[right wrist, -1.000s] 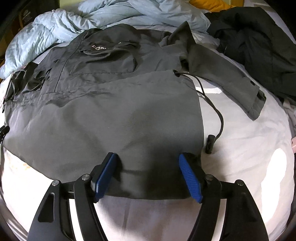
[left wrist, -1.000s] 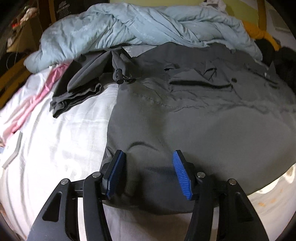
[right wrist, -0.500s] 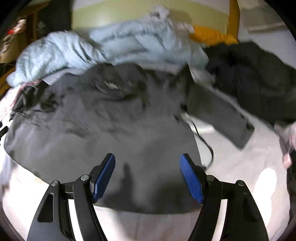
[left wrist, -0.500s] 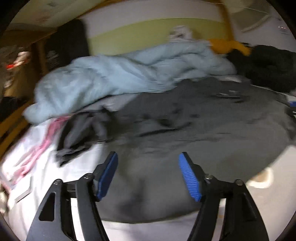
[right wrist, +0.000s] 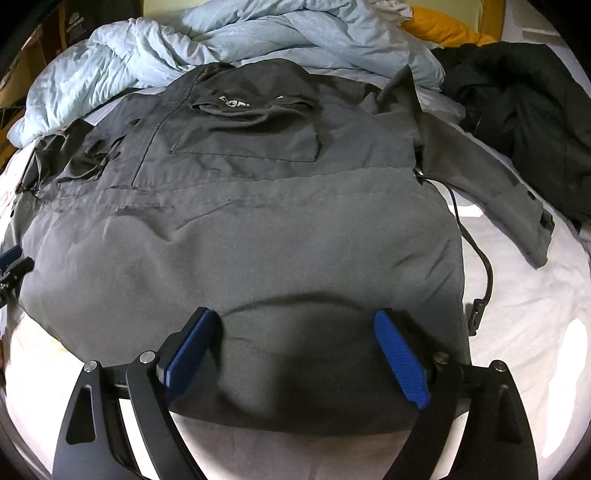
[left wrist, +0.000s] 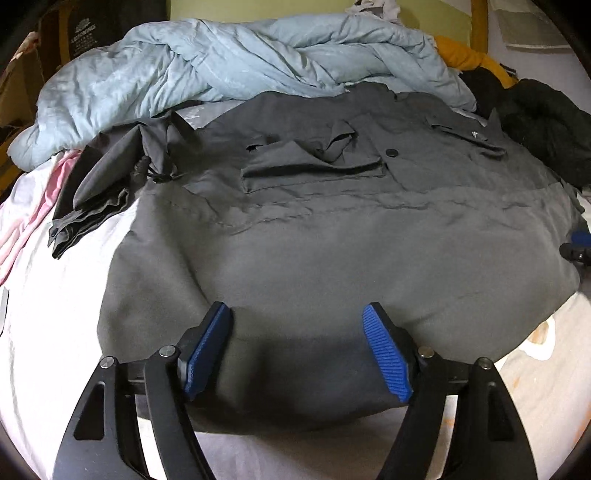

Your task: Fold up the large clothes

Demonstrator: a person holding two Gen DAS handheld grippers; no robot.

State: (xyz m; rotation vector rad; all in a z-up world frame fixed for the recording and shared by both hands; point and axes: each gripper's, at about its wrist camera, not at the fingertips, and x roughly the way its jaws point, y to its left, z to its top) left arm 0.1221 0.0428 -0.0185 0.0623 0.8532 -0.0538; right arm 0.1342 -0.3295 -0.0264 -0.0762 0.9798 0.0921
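A large grey jacket (left wrist: 314, 236) lies spread flat on a white bed sheet (left wrist: 48, 314), with chest pockets toward the far side. It also shows in the right wrist view (right wrist: 258, 229). My left gripper (left wrist: 297, 345) is open over the jacket's near hem, left part. My right gripper (right wrist: 295, 350) is open over the near hem, right part. Neither holds cloth. The left sleeve (left wrist: 96, 188) lies bunched at the left. The right sleeve (right wrist: 491, 188) stretches out to the right. A black drawcord (right wrist: 480, 266) trails off the right side.
A crumpled light-blue duvet (left wrist: 229, 62) lies behind the jacket. A black garment (right wrist: 517, 99) and an orange one (right wrist: 439, 26) lie at the back right. A pink cloth (left wrist: 33, 218) is at the left. Bare sheet (right wrist: 535, 332) lies to the right.
Both grippers swung up away from the hem half a second ago and have come back down over it. They stand slightly wider open than one second ago. The jacket lies as before.
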